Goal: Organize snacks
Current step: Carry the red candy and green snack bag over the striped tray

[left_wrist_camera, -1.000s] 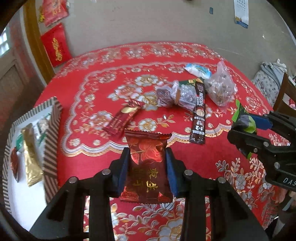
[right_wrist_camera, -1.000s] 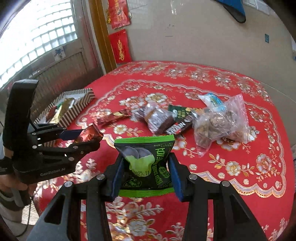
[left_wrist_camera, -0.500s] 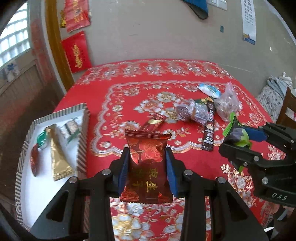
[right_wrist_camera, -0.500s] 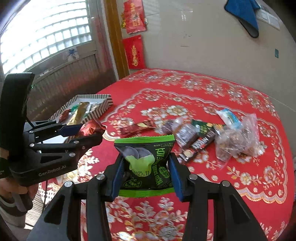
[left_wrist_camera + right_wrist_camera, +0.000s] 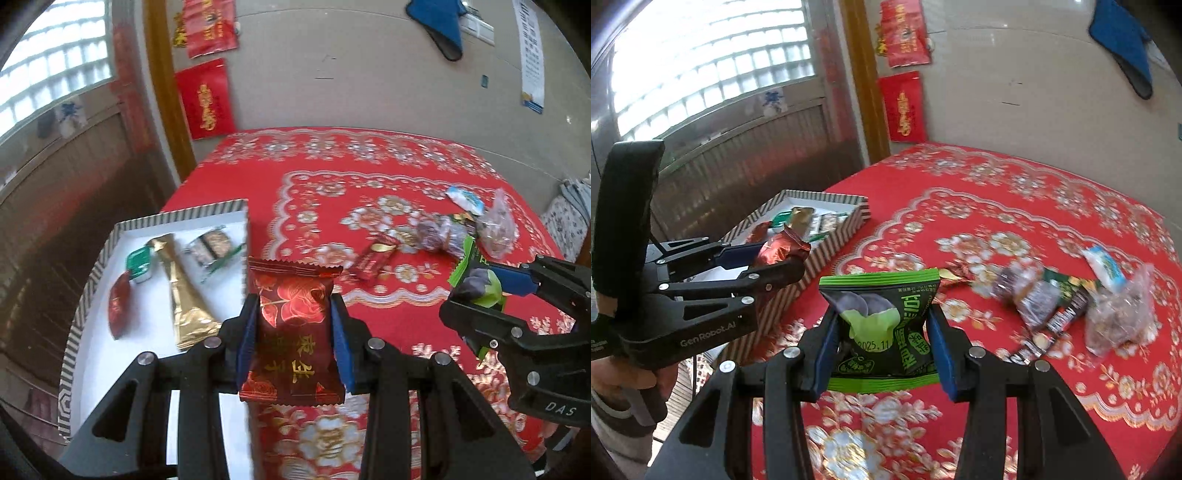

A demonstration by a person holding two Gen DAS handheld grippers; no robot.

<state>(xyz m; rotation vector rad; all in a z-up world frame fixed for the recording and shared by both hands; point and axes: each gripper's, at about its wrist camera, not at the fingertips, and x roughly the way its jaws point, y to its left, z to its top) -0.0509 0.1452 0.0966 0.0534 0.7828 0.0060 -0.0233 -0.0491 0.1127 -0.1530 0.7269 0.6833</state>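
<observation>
Above the red-clothed surface (image 5: 424, 177), each hand-held gripper is partly closed on a snack, left (image 5: 294, 334) pinching a red packet (image 5: 291, 332), right (image 5: 882, 341) a green packet (image 5: 882, 328); carrying step; next, release into the striped box (image 5: 88, 280) at ten o'clock.

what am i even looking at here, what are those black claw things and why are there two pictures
There is no robot here: a person holds a black two-finger tool in each hand, and each tool has a wide-angle camera looking along its fingers. That gives two pictures of one moment.

In the left camera's picture, the left tool grips a dark red snack packet. In the right camera's picture, the right tool grips a green and black snack packet. Each tool also shows at the side of the other's picture.

Below is a red flowered tablecloth with loose snacks. At the table's edge sits a striped box already holding a few snacks, among them a gold packet.
</observation>
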